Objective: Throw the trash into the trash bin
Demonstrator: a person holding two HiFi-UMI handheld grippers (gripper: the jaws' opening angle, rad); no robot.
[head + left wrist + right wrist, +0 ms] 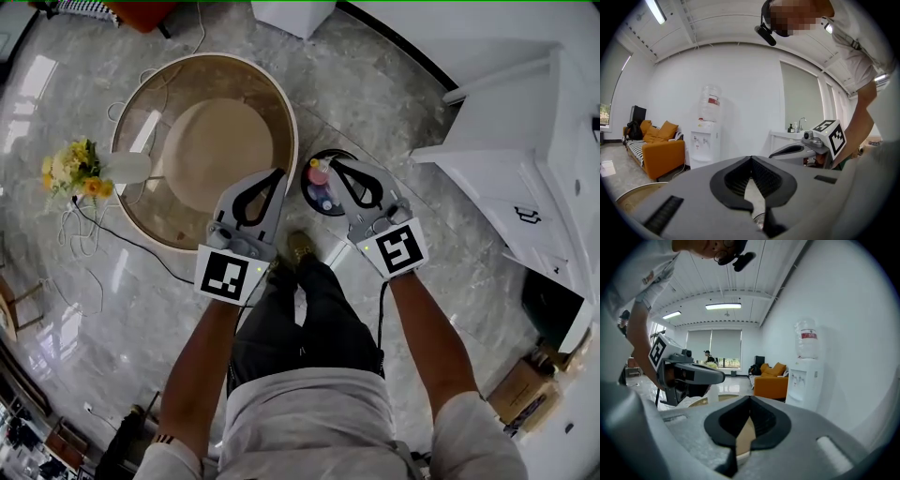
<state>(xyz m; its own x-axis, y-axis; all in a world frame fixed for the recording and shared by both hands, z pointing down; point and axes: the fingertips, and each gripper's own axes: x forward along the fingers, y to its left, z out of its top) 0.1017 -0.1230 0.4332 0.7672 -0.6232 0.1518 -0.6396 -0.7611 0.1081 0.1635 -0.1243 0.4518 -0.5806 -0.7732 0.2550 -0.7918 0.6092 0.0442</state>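
left tongs (277, 173) and right tongs (336, 165) are pressed together, empty. the trash (320, 174) in the trash bin (306, 191) looks light and crushable, so pinch a bottle's neck.

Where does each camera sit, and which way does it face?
Head view: on the person's head, facing steeply down at the round table, trash bin, both forearms and legs.
Left gripper view: on the left gripper, facing about level toward the water dispenser; the person's right arm shows at right.
Right gripper view: on the right gripper, facing about level toward the orange sofa; the person's left arm shows at left.
Shared: both gripper views show water dispenser, orange sofa and the other gripper.
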